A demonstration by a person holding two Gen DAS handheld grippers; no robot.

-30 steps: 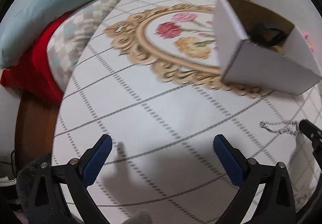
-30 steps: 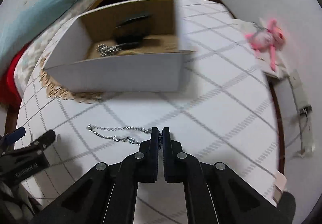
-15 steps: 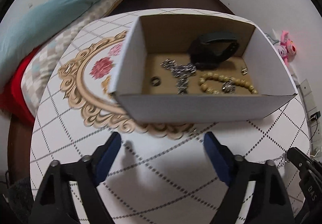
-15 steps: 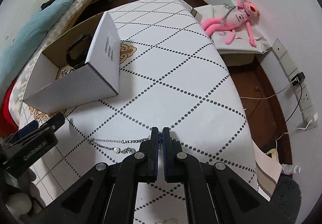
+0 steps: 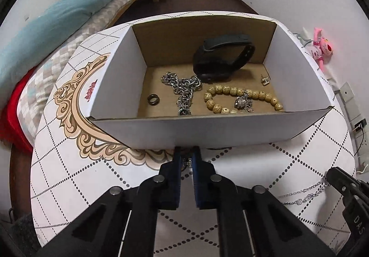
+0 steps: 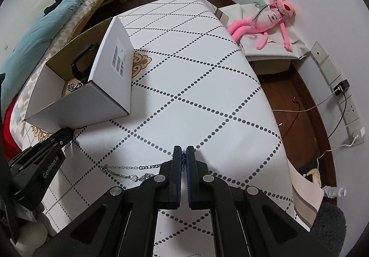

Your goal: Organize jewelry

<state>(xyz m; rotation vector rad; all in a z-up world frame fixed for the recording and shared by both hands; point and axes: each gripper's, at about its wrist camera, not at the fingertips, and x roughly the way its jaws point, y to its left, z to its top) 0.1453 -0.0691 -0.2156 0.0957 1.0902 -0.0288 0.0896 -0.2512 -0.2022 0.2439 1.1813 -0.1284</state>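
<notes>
An open white cardboard box (image 5: 207, 132) stands on the round table. It holds a black band (image 5: 221, 58), a heavy silver chain (image 5: 183, 89), a wooden bead bracelet (image 5: 239, 97), a dark ring (image 5: 153, 99) and a small earring (image 5: 265, 80). My left gripper (image 5: 187, 160) is shut on a small silver piece just in front of the box's near wall. My right gripper (image 6: 183, 160) is shut on the end of a thin silver necklace (image 6: 129, 170) that trails left over the tablecloth; the necklace also shows in the left wrist view (image 5: 304, 195). The box (image 6: 103, 93) shows at left in the right wrist view.
The table wears a white cloth (image 6: 196, 86) with dotted diamonds and a gold floral medallion (image 5: 76, 123). A bed with a teal blanket (image 5: 57, 16) lies to the left. A pink plush toy (image 6: 269, 21) sits on a stool at right. Cables and a power strip (image 6: 350, 113) are along the wall.
My left gripper has closed from wide open onto a small silver piece near the box and swung to face the box. My right gripper stays shut on the necklace.
</notes>
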